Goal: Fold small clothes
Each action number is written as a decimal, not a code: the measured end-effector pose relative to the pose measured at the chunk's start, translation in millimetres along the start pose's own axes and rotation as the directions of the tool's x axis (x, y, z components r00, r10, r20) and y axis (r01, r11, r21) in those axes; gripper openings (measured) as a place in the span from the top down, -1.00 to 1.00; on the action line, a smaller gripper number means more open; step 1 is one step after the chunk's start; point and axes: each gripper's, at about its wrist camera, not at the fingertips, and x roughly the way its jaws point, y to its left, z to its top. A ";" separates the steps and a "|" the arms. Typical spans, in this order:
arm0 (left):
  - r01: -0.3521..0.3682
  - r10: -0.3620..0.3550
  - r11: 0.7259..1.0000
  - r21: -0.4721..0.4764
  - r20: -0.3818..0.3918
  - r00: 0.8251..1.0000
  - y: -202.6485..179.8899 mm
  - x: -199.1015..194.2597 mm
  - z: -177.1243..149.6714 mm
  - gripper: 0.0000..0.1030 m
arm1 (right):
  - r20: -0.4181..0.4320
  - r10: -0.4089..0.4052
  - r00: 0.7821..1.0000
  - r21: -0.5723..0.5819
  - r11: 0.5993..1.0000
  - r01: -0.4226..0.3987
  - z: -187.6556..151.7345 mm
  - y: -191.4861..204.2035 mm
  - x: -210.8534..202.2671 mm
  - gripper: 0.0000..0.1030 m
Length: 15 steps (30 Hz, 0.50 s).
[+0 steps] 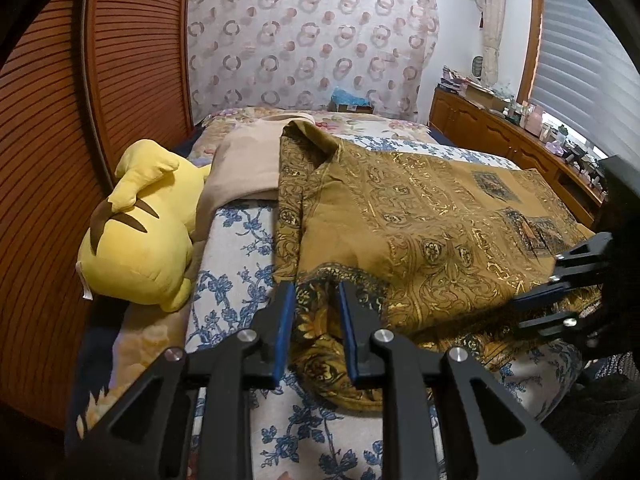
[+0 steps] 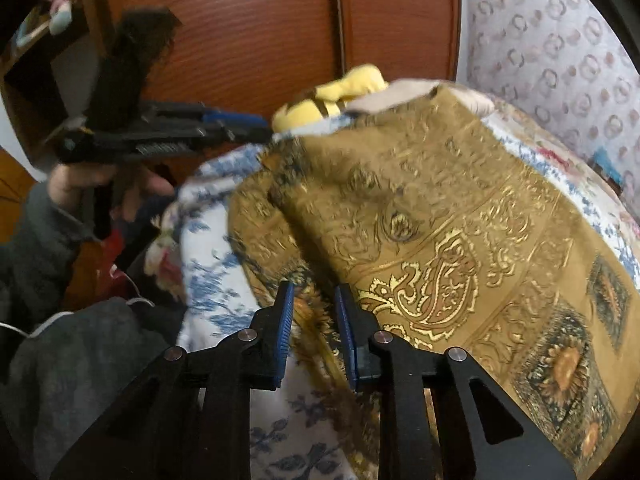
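Left claw (image 1: 316, 292), seen from its own wrist camera, has its two blue-padded black fingers (image 1: 285, 320) standing a narrow gap apart, with a bunched fold of the olive-gold patterned cloth garment (image 1: 420, 232) filling that gap and both pads against it, so the claw is clamped on the garment's near corner. That garment lies spread across the bed with the blue-and-white floral cover (image 1: 240, 264), its far end reaching toward a beige folded cloth (image 1: 248, 160). Left of the garment, on the bed's edge, sits a yellow plush toy with brown stripes (image 1: 144, 236), next to a brown slatted wooden wardrobe door (image 1: 132, 60). A curtain printed with pink rings (image 1: 312, 40) hangs behind the bed, and a wooden sideboard crowded with small items (image 1: 500, 124) runs along the right. At the right edge the right claw (image 1: 532, 300) comes in, its blue pads close together over the garment's near edge; whether they pinch the cloth there cannot be told from this view.

From the right wrist camera, the right claw (image 2: 314, 296) has its fingers a narrow gap apart, with a dark-bordered ridge of the garment (image 2: 460, 220) rising between them and touching the pads, so it grips the cloth. The picture is blurred. The garment drapes over the bed (image 2: 212, 248) to the right. At upper left, a hand (image 2: 104, 184) in a grey sleeve (image 2: 36, 248) holds the left claw (image 2: 264, 126), whose tips reach the garment's far edge near the plush toy (image 2: 344, 88).
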 end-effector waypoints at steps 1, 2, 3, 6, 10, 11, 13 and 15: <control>0.000 0.000 1.000 -0.001 0.000 1.000 0.4 -0.2 -0.7 0.62 | -0.012 -0.013 1.000 0.001 1.000 0.013 -0.1 -3.1 4.3 0.61; 0.000 0.000 1.000 -0.002 -0.001 1.000 1.0 -0.2 -1.2 0.62 | -0.017 -0.026 1.000 0.003 1.000 0.026 0.0 -6.6 7.8 0.61; 0.000 0.000 1.000 -0.002 -0.001 1.000 1.6 -0.3 -1.7 0.62 | -0.016 -0.034 0.999 0.006 0.999 0.034 0.7 -10.0 9.0 0.61; -0.001 0.001 1.000 -0.004 -0.001 1.000 3.0 -0.9 -2.7 0.61 | 0.002 -0.054 0.999 0.017 0.998 0.054 3.9 -20.4 6.2 0.60; 0.002 -0.002 1.000 -0.005 0.000 1.000 2.6 -1.8 -3.2 0.61 | 0.018 -0.087 0.996 0.017 0.996 0.087 6.8 -29.5 0.7 0.60; 0.004 -0.004 1.000 -0.004 0.000 1.000 2.2 -1.8 -3.4 0.61 | 0.021 -0.094 0.995 0.020 0.995 0.093 7.5 -32.6 0.7 0.60; 0.010 -0.010 1.000 0.001 -0.002 1.000 0.7 -1.6 -3.7 0.61 | 0.027 -0.109 0.994 0.016 0.994 0.109 8.9 -36.1 0.8 0.60; 0.015 -0.015 1.000 0.005 -0.003 1.000 -1.6 -1.7 -3.7 0.61 | 0.037 -0.116 0.993 0.012 0.993 0.116 11.2 -37.5 -0.5 0.60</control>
